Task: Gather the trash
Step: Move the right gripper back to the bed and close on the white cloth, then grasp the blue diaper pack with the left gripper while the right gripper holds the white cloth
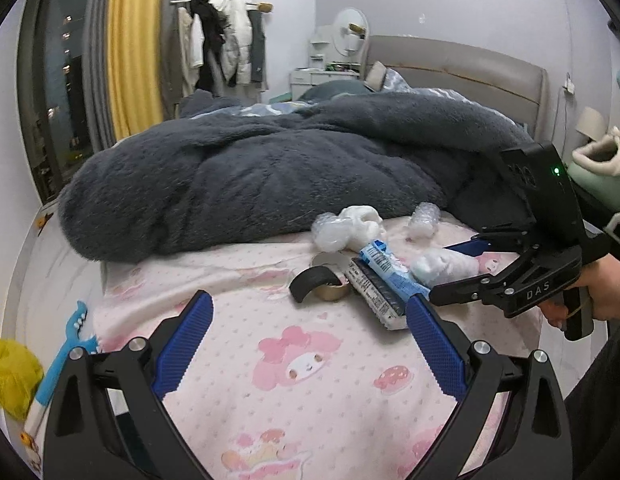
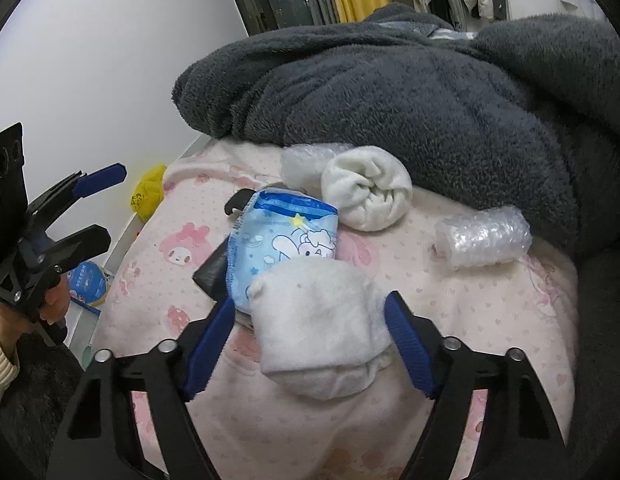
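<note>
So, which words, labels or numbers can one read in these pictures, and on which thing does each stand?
"DAS": white letters on the black body of the right gripper, seen from the left wrist view.
Blue snack wrapper with white cartoon rabbit: small print, too blurred to read.
Barcode end of that wrapper: digits too small.
Black packet with white printed label: unreadable.
Round blue package on the floor: characters too blurred.

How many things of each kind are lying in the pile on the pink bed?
Sock bundles: 2
Bubble wrap rolls: 2
Blue wrapper: 1
Black packet: 1
Black band: 1
Small bowl: 1
Total: 8
</note>
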Demonstrator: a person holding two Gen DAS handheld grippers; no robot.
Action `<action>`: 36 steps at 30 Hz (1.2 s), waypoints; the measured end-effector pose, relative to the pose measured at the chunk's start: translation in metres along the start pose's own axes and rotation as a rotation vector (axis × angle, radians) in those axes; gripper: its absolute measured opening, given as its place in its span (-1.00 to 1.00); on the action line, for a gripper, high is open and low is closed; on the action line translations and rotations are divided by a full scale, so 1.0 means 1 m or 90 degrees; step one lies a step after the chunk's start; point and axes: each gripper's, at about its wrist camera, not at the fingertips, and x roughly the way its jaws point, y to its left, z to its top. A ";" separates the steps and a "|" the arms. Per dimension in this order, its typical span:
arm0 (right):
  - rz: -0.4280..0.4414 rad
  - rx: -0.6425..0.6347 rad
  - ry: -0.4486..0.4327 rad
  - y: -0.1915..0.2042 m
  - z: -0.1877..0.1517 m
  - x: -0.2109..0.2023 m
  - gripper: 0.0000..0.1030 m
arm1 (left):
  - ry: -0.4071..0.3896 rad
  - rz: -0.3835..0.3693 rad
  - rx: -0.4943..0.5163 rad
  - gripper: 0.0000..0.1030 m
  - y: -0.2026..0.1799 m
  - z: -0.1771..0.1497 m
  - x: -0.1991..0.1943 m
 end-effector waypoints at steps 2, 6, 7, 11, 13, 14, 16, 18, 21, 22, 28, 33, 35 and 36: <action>0.007 0.006 -0.001 -0.003 0.000 -0.001 0.22 | 0.004 -0.009 0.016 0.91 -0.005 0.003 0.003; 0.021 0.022 -0.012 -0.008 0.003 -0.008 0.07 | 0.018 -0.016 0.063 0.92 -0.019 0.007 0.014; 0.026 0.030 -0.012 -0.010 0.003 -0.010 0.07 | 0.023 -0.018 0.077 0.92 -0.024 0.007 0.017; 0.058 0.052 0.001 -0.016 0.002 -0.010 0.08 | 0.036 -0.029 0.100 0.92 -0.034 0.009 0.027; 0.069 0.064 -0.001 -0.019 0.001 -0.009 0.08 | 0.040 -0.038 0.099 0.92 -0.037 0.011 0.030; 0.077 0.073 -0.002 -0.022 0.000 -0.010 0.08 | 0.041 -0.039 0.100 0.92 -0.039 0.011 0.032; 0.102 0.086 0.001 -0.026 -0.001 -0.010 0.08 | 0.043 -0.039 0.101 0.92 -0.041 0.013 0.036; 0.093 0.082 0.004 -0.027 -0.003 -0.013 0.10 | 0.045 -0.043 0.099 0.92 -0.043 0.015 0.039; 0.078 0.082 0.003 -0.031 -0.006 -0.014 0.10 | 0.046 -0.046 0.100 0.92 -0.048 0.018 0.043; 0.071 0.081 0.005 -0.032 -0.007 -0.014 0.05 | 0.048 -0.046 0.103 0.92 -0.050 0.018 0.045; 0.063 0.094 -0.030 -0.039 -0.008 -0.026 -0.21 | 0.057 -0.033 0.139 0.92 -0.065 0.021 0.055; 0.050 0.106 -0.066 -0.045 -0.005 -0.040 -0.21 | 0.071 0.007 0.219 0.92 -0.082 0.018 0.065; 0.049 0.111 -0.072 -0.048 -0.005 -0.043 -0.21 | 0.078 0.003 0.228 0.92 -0.085 0.019 0.069; 0.048 0.112 -0.075 -0.050 -0.004 -0.044 -0.21 | 0.078 0.005 0.234 0.92 -0.086 0.020 0.071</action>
